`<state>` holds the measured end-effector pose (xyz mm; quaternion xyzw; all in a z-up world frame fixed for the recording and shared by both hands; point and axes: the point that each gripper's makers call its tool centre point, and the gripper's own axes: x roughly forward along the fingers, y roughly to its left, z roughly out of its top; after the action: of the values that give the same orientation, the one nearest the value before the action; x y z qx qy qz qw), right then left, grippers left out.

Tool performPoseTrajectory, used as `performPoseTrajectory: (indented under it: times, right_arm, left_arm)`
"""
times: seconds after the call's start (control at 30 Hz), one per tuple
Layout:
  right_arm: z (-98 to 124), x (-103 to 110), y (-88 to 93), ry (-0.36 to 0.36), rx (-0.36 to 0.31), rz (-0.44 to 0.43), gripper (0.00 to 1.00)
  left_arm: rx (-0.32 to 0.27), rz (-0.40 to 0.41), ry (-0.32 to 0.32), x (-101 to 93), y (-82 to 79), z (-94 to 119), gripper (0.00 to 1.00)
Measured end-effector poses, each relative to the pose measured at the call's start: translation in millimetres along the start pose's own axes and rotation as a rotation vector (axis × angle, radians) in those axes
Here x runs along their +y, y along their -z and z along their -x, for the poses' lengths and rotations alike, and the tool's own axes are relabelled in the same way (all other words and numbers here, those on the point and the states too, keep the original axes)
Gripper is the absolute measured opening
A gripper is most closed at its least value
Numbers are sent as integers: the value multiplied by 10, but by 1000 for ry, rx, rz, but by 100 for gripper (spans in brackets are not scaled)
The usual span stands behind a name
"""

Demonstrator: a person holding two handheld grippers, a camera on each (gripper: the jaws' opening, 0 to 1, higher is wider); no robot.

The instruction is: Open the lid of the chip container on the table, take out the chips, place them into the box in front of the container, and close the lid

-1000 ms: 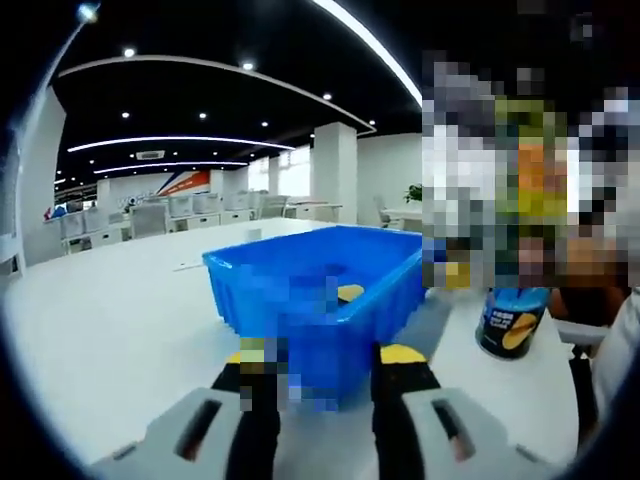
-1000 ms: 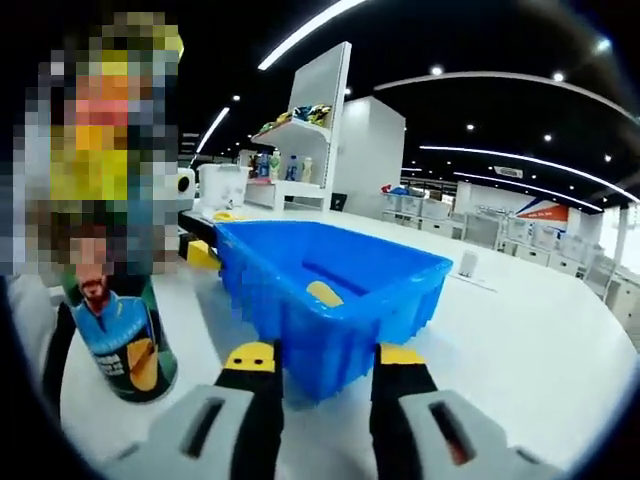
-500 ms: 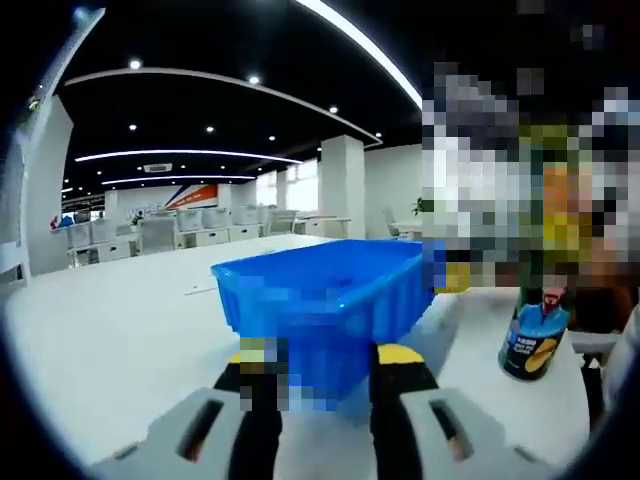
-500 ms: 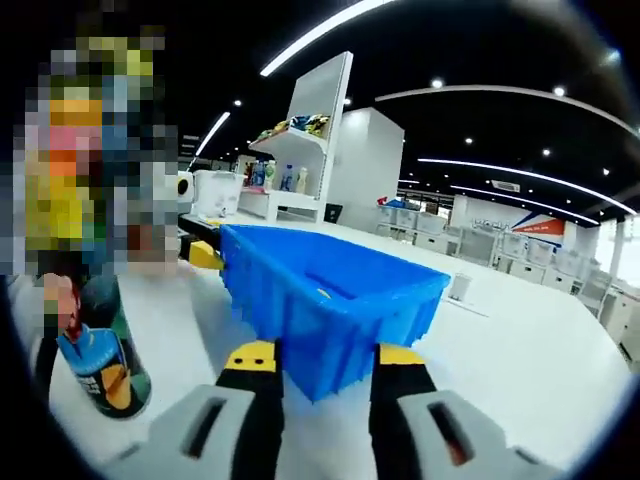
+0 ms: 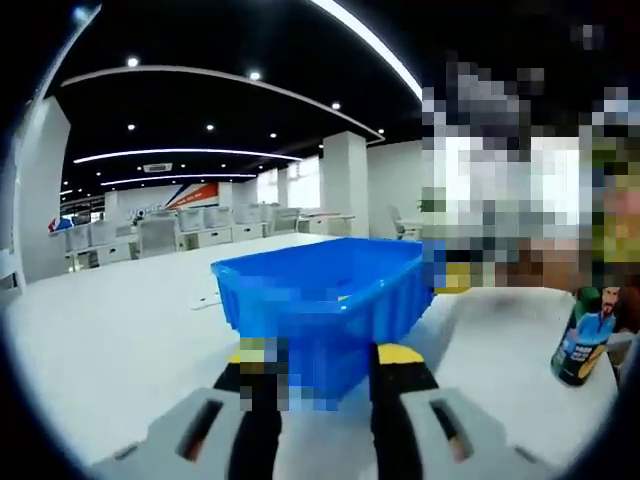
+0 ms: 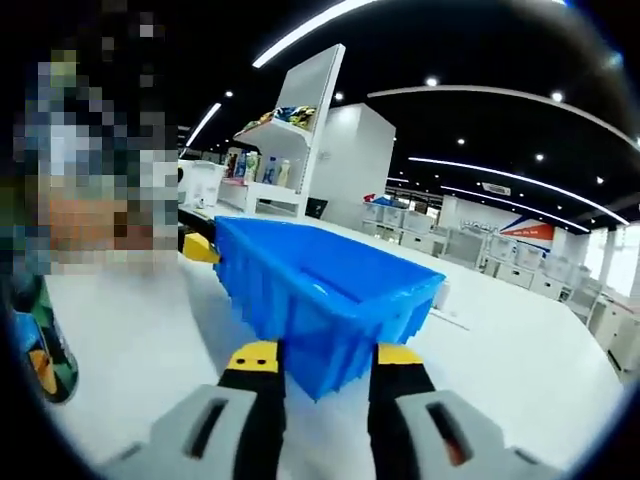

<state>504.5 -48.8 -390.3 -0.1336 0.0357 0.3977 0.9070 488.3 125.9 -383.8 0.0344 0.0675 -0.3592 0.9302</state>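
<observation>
Both pairs of tongs stood open and empty, low over the white desk (image 5: 110, 330), each with its jaws spread to either side of the near face of the blue box (image 5: 325, 300). The left tongs (image 5: 325, 365) pointed at one end of the box, the right tongs (image 6: 325, 365) at the other. The chip container (image 5: 590, 335) stood upright on the desk well off to the side, near the right margin of the left gripper view and at the far left margin of the right gripper view, where only a sliver of it (image 6: 40, 350) showed. Whether its lid was on could not be told: its top was blurred over.

The risk, as I judged it, lay in how low and close the tongs sat to the box. A forward nudge would push the light box across the smooth desk or tip its wall. The container was tall and narrow, so a sideways reach from this spot could knock it over, more so with it barely in sight of either camera.

Against the picture a second earlier, both views looked lower: the chip seen lying inside the box was now hidden behind its rim. The container had also slid outward in both views, from beside the box toward the margins.
</observation>
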Motion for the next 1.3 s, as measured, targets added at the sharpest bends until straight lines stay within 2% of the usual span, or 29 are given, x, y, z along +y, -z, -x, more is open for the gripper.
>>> performPoseTrajectory:
  times: [0.03,0.07,0.1,0.13,0.2,0.23,0.33,0.37,0.4,0.53,0.67,0.7,0.8,0.83,0.87,0.93,1.1,1.17,1.2,1.3]
  right_arm:
    - [-9,-27,4,4,1,-5,25]
    - [-3,-94,19,42,9,-8,22]
    - [-61,-70,8,12,-10,-14,22]
    - [-42,-177,15,28,-10,-39,23]
    - [-52,-243,84,41,2,-34,23]
    - [-108,-178,81,41,16,-46,23]
    - [-150,-132,242,33,59,-34,21]
    - [-99,-129,175,52,31,4,18]
    - [-77,-65,161,32,32,-45,17]
    - [-96,-115,168,35,35,-22,18]
    - [-56,-59,159,45,37,-35,19]
    - [-120,-85,219,23,47,-57,19]
    - [-147,-144,235,22,44,-64,19]
    - [-116,-92,166,25,23,-18,20]
    - [-81,-27,164,27,26,-28,20]
    - [-61,-48,169,28,21,-50,20]
    - [65,-12,99,40,-3,-47,22]
    - [107,-34,129,44,5,-55,24]
    - [122,-110,161,50,8,-62,25]
    - [241,-145,186,68,3,-93,26]
  left_arm:
    - [-1,-1,0,11,-3,-25,34]
    - [-33,34,13,-9,-63,-76,34]
    - [-16,24,-5,47,-47,-90,34]
    - [2,25,-15,82,-17,-119,35]
    - [-6,35,-13,107,40,-184,35]
    - [2,46,-10,112,78,-208,35]
    - [42,23,-13,104,224,-243,35]
    - [17,19,-17,123,188,-242,35]
    - [18,40,-7,142,190,-238,35]
    - [26,35,-2,151,197,-286,35]
    - [31,30,0,177,194,-301,35]
    - [31,31,0,186,199,-315,36]
    - [29,30,0,187,189,-306,36]
    - [28,28,1,201,189,-305,36]
    - [27,29,2,215,188,-303,37]
    - [27,33,3,239,189,-302,37]
    - [38,43,-10,251,216,-194,42]
    - [38,44,-15,254,230,-132,46]
    - [41,50,-20,280,239,-91,47]
    - [47,54,-30,324,265,32,48]
